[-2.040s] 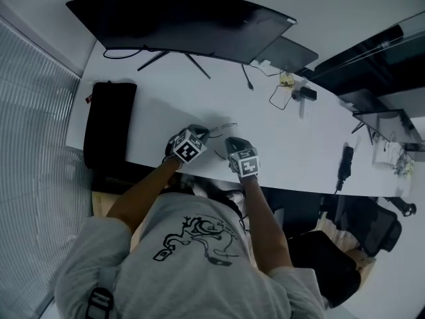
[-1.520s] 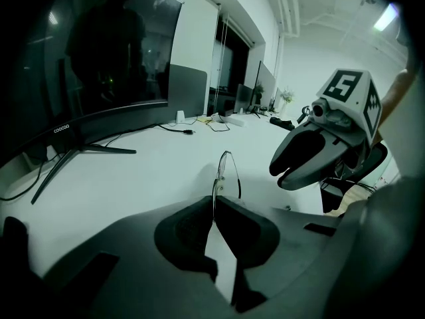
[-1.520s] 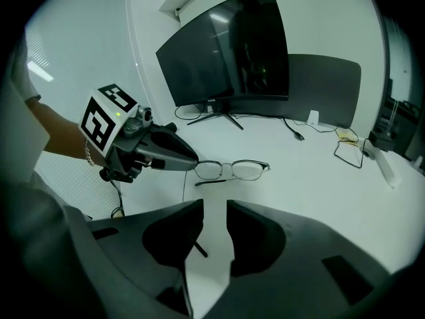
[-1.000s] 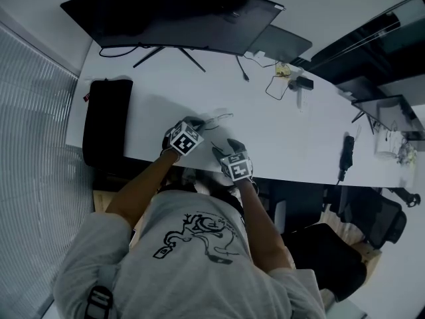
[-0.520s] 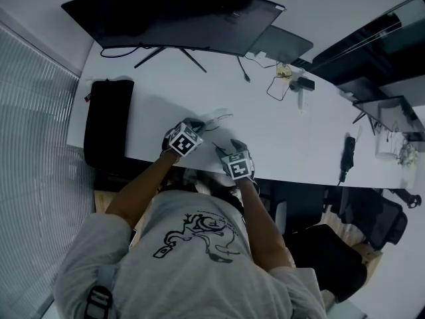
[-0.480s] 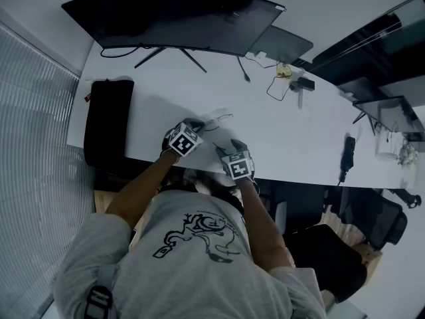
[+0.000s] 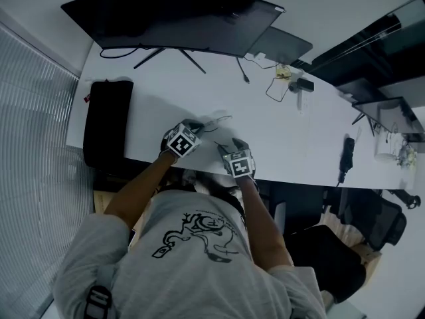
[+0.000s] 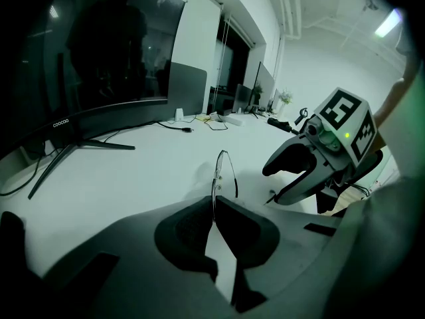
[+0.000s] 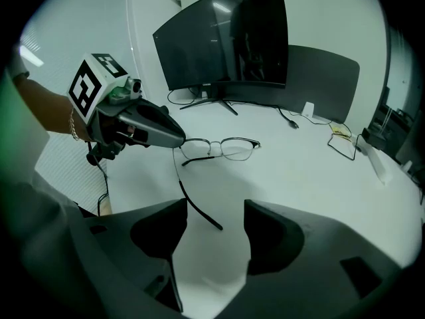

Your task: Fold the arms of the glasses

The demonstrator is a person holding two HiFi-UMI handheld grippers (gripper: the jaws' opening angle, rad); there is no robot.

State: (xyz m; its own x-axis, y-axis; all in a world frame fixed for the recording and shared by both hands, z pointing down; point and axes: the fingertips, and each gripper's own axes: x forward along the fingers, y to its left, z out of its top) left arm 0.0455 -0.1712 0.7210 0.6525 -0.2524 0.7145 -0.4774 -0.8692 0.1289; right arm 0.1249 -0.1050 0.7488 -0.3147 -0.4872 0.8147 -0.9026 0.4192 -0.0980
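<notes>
A thin-rimmed pair of glasses [image 9: 222, 148] sits on the white table [image 7: 292, 138] just ahead of me. My left gripper [image 8: 214, 208] is shut on one end of the frame; the rim runs up from between its jaws to the lenses [image 8: 224, 171]. One arm is folded behind the lenses. The other arm [image 9: 196, 208] sticks out toward me, and its tip lies between the jaws of my right gripper [image 9: 212, 234], which is open and does not touch it. In the head view both grippers [image 7: 199, 126] [image 7: 226, 145] are close together near the table's front edge.
A wide curved monitor [image 7: 172, 18] stands at the back with a grey panel [image 7: 282, 44] beside it. A black bag [image 7: 106, 121] lies at the left. A second pair of glasses [image 9: 342, 145] and cables lie at the back right. The table's front edge is right below the grippers.
The right gripper has edged slightly toward the glasses' open arm. The left gripper keeps its hold in the same place.
</notes>
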